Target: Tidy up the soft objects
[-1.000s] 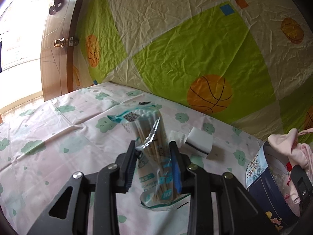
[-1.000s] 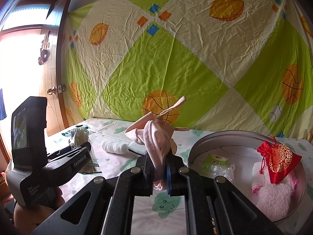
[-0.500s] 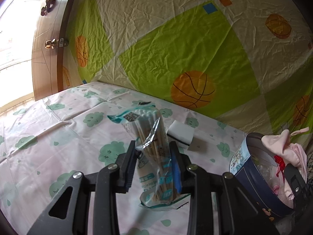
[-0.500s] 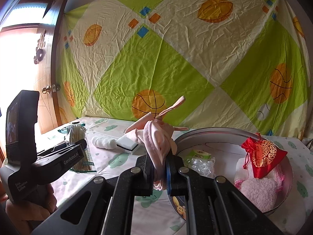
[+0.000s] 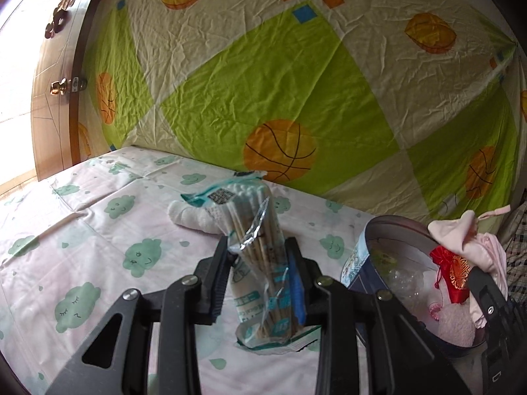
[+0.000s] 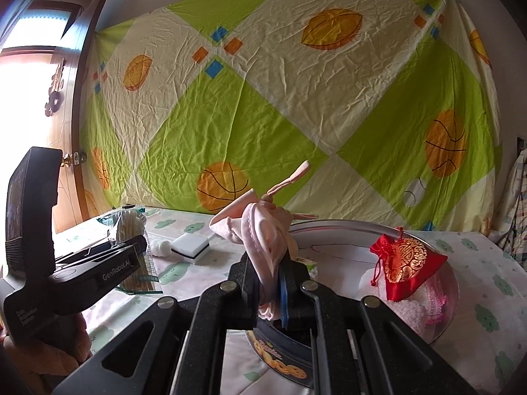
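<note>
My left gripper (image 5: 260, 283) pinches a clear pack of cotton swabs (image 5: 253, 247), its print too blurred to read. My right gripper (image 6: 270, 283) clamps a pink cloth pouch (image 6: 263, 230) above the round tin (image 6: 451, 309). "GenRobot.AI" marks the left gripper's side.

I see a clear plastic packet of wooden cotton swabs (image 5: 260, 260), upright, pinched. I see a crumpled pale pink cloth pouch (image 6: 263, 230) raised beside a round metal tin (image 6: 438, 326). The tin holds a red embroidered drawstring bag (image 6: 406, 263).
</note>
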Tool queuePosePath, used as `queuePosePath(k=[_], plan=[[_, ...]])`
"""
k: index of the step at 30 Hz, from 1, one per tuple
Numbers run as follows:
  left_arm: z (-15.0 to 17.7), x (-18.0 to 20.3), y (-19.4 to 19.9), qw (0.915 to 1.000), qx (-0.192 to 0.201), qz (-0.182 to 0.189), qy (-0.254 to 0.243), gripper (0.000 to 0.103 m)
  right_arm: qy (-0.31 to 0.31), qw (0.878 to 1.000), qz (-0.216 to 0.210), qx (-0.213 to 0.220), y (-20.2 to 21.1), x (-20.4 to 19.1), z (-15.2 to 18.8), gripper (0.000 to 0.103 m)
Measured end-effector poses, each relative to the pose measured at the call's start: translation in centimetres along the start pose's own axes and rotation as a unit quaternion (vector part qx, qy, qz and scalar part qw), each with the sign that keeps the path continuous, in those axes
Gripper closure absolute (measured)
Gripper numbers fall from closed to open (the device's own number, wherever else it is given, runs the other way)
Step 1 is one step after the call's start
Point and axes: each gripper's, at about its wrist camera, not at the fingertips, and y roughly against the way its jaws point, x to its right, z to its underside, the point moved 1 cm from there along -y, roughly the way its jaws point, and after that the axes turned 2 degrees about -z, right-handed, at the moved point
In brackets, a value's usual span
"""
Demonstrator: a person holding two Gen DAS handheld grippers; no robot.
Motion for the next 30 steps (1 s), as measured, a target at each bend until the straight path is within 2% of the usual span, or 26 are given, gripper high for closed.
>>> queuePosePath(k=[18, 30], plan=[[0.1, 9.0, 0.6, 0.9940, 0.019, 0.071, -0.080, 0.072, -0.037, 0.997, 0.070, 0.017, 1.3, 6.9, -0.5, 0.093], [0.3, 12.7, -1.0, 0.9899, 0.001, 0.094, -0.107, 0.072, -0.050, 0.992, 0.115, 0.012, 0.6, 10.5, -0.9, 0.093]])
